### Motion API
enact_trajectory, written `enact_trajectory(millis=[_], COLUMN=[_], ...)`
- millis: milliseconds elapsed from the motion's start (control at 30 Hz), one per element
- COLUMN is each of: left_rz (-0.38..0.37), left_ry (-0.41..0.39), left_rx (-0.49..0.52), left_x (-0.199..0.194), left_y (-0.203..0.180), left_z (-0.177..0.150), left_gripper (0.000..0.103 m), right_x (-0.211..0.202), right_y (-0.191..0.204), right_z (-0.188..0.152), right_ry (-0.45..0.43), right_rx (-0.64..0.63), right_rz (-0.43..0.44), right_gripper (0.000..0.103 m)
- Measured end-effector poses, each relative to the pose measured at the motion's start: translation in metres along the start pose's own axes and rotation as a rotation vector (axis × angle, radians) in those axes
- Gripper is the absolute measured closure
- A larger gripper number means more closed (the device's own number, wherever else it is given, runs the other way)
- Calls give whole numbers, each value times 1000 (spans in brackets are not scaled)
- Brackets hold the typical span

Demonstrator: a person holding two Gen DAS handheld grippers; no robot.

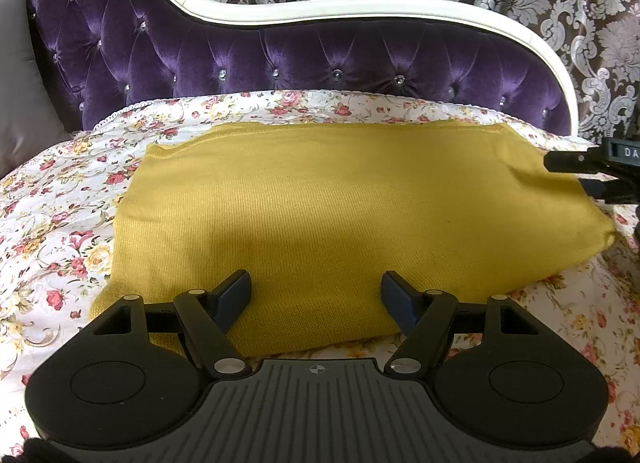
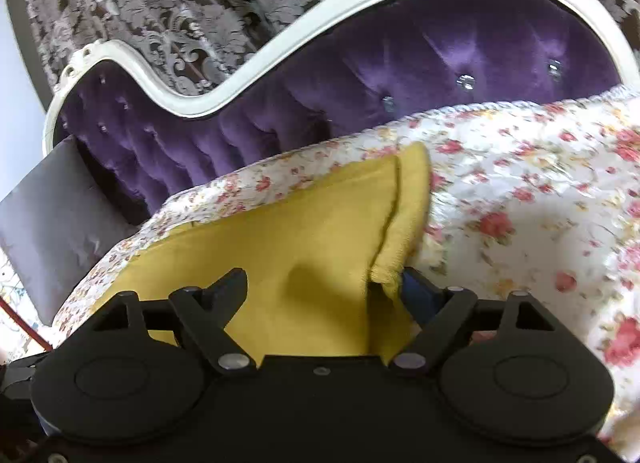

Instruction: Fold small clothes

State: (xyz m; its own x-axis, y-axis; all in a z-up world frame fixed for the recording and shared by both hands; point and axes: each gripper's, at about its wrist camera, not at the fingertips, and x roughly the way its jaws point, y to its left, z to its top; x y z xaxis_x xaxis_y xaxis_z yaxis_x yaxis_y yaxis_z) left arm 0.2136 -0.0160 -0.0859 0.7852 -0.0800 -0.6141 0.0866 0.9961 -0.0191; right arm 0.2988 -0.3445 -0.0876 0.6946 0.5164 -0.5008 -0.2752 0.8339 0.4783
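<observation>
1. Location: the yellow knit garment (image 1: 320, 203) lies flat on the floral bedspread (image 1: 52, 199), in front of the purple tufted headboard (image 1: 280, 55). It already appears doubled; the right wrist view shows two stacked layers at its end (image 2: 404, 199).
2. Left tool (image 1: 316, 295): jaws wide apart, hovering over the near edge of the garment, nothing gripped.
3. Right tool (image 2: 324, 287): jaws spread wide at the garment's right end. Cloth lies between the fingers and drapes over the right finger (image 2: 420, 287), but the pads do not press on it.
4. Step in hand, as a judgement: one fold is laid and the right end is free; a further fold is probably due.
5. Next move calls for both tools to close on matching edge points, then lift together.
6. Clearance: open bedspread surrounds the garment on the left, right and near sides. The headboard stands just beyond the far edge, limiting forward travel.
</observation>
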Motion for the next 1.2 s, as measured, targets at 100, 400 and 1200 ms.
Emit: enact_trajectory(millis=[100,400,1200], left_rz=[0,-5,-11], left_ry=[1,5,7], left_rx=[-1,-15,-27], left_x=[0,0,0], left_y=[0,1,2], left_z=[0,2,2], left_gripper=[32,32,31], right_x=[4,-10,6], right_y=[-11,-29,-19], right_z=[1,19,15], right_ry=[3,-27,-35], right_rx=[37,152,126], right_rz=[-6,-13,-61], right_gripper=[31,87,48])
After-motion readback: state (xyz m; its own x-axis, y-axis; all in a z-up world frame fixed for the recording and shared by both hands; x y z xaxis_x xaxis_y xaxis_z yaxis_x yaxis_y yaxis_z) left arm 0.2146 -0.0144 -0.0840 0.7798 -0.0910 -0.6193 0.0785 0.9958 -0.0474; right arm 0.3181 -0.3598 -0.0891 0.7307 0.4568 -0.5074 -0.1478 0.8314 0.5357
